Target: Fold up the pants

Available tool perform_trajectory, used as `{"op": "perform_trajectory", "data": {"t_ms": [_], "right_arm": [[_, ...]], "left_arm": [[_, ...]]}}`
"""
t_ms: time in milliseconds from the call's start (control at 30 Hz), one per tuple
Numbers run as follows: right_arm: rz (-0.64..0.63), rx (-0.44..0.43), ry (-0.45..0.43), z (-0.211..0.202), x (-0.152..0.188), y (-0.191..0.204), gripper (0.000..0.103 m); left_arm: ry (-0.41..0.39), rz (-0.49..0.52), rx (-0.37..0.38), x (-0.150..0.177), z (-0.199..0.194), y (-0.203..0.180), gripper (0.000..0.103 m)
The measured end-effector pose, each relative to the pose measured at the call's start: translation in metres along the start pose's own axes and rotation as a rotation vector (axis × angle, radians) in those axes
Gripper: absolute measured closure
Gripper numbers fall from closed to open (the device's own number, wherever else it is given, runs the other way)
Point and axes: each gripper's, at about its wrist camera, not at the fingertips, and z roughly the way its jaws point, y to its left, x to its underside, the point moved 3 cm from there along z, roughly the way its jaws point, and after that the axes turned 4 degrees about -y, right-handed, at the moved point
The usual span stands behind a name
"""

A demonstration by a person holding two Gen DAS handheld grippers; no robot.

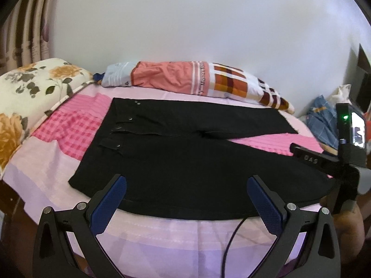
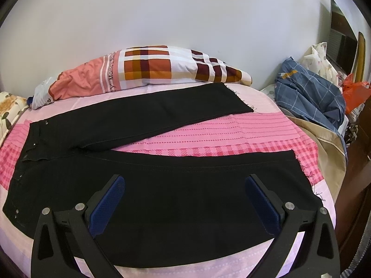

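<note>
Black pants [image 1: 180, 153] lie flat on the pink bed sheet [image 1: 148, 236], waistband to the left, legs spread apart to the right. In the right wrist view the pants [image 2: 176, 199] show both legs, the far one [image 2: 162, 111] angled toward the wall, with frayed hems at the right. My left gripper [image 1: 186, 180] is open and empty, hovering over the near edge by the waist side. My right gripper [image 2: 185, 180] is open and empty over the near leg. The right gripper's body [image 1: 347, 162] shows at the right in the left wrist view.
A checked orange and white bolster [image 2: 148, 69] lies along the wall behind the pants. A floral pillow [image 1: 27, 92] sits at the left. A blue checked cloth [image 2: 310, 95] and an orange bag [image 2: 354, 92] pile at the right. A black cable [image 1: 231, 238] crosses the near sheet.
</note>
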Motion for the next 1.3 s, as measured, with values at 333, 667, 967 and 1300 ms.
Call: {"op": "perform_trajectory", "data": {"t_ms": [333, 667, 967, 1300], "right_arm": [[-0.027, -0.004, 0.026, 0.008, -0.008, 0.017, 0.000], [-0.076, -0.034, 0.056, 0.023, -0.021, 0.040, 0.000], [-0.121, -0.022, 0.110, 0.047, -0.022, 0.061, 0.000], [-0.153, 0.018, 0.159, 0.069, -0.023, 0.069, 0.000]], "left_arm": [[0.028, 0.064, 0.030, -0.016, 0.026, 0.007, 0.000], [0.054, 0.116, -0.212, -0.090, 0.099, 0.113, 0.000], [0.267, 0.143, -0.085, -0.143, 0.234, 0.228, 0.004], [0.353, 0.081, 0.029, -0.158, 0.325, 0.268, 0.021]]}}
